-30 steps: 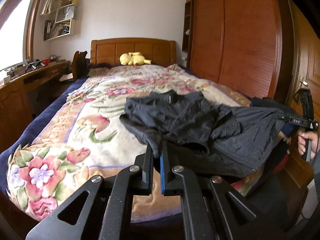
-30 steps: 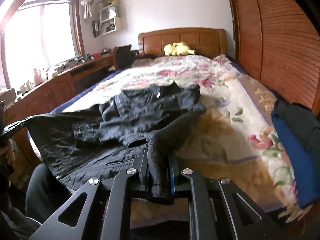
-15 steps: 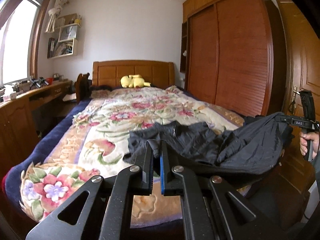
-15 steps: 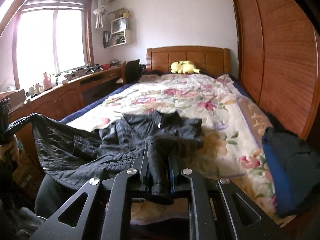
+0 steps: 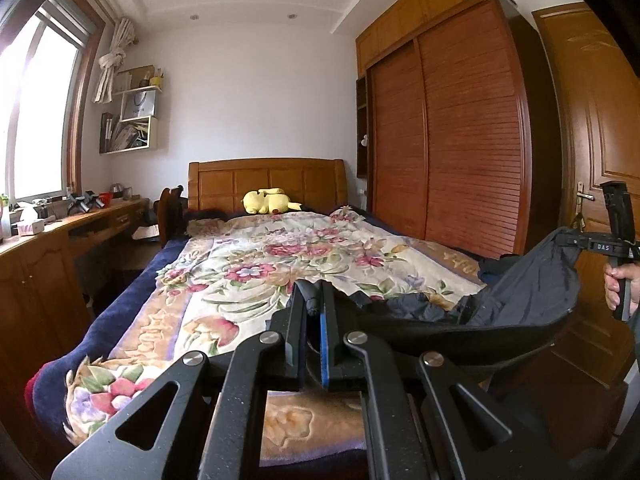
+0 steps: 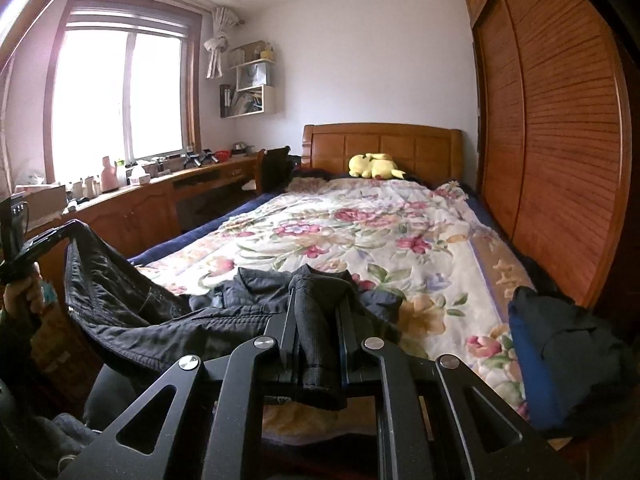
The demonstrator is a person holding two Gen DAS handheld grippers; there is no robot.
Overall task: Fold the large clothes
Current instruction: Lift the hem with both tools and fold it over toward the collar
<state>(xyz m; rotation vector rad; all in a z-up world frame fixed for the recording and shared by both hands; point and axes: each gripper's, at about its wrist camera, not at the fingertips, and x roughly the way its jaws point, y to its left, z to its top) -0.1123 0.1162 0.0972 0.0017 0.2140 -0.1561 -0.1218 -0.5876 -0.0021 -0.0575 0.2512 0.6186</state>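
Nearest you, at the bottom centre of the left wrist view, your left tongs (image 5: pixel 313 312) are clamped narrow on a dark edge of the jacket (image 5: pixel 520 312). In the right wrist view your right tongs (image 6: pixel 316 320) are pinched on its ribbed cuff (image 6: pixel 316 344), which hangs out below the jaws.

The jacket is slung between the two tongs across the lower frame, lifted at both ends. Its middle sags onto the foot of the bed (image 6: pixel 400 240), where the collar part lies bunched in the lower centre. Its long axis runs left to right across the frame, from one grip to the other, crosswise to the bed. The collar points toward the headboard (image 6: pixel 380 148).

The risk, as I judge it, is the bunched middle. If you carry the ends forward while it drags on the floral quilt (image 5: pixel 280 264), the fold will come out creased and skewed. The left grip looks thin, so a sharp tug could slip it free. Uneven height between your hands would twist the body.

The blue and black pile (image 6: pixel 560 356) at lower right lies near and could catch a sleeve.
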